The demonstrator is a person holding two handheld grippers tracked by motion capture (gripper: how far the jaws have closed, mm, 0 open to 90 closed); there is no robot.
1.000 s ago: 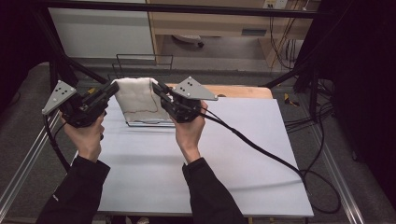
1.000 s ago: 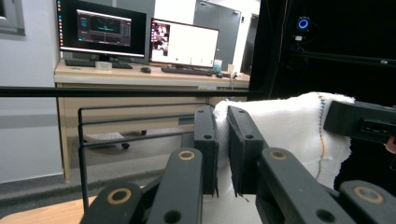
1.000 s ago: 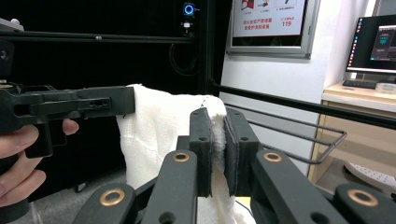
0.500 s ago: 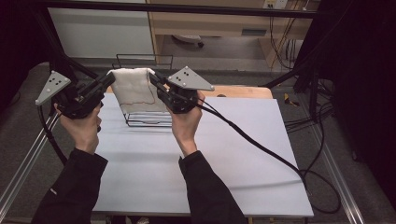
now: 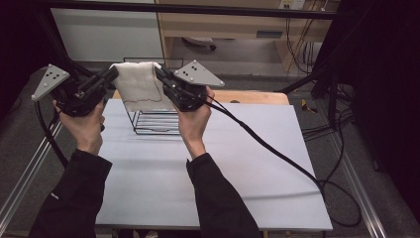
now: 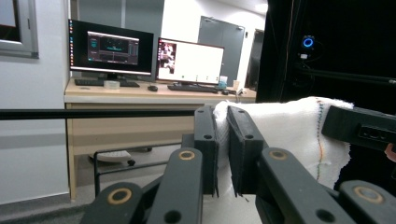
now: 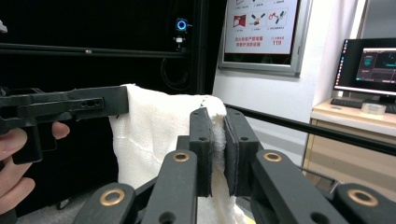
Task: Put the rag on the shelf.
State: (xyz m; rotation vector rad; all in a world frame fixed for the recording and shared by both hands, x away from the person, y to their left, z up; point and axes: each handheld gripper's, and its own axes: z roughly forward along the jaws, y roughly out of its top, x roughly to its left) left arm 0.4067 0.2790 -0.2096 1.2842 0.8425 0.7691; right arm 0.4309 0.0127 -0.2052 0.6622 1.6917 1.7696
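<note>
One wire rack [image 5: 154, 121] beneath held towel [image 5: 140, 87]

Wire rack [image 5: 156, 121] on white table [image 5: 237, 163], two monitors [image 6: 149, 58] on wooden desk [image 6: 116, 100]

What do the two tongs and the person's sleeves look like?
Both the left tongs and right tongs are black, each topped by a grey three-cornered plate with small holes. Brass-coloured rivets mark the linkages. A black cable trails from the right tongs. The sleeves are black.
</note>
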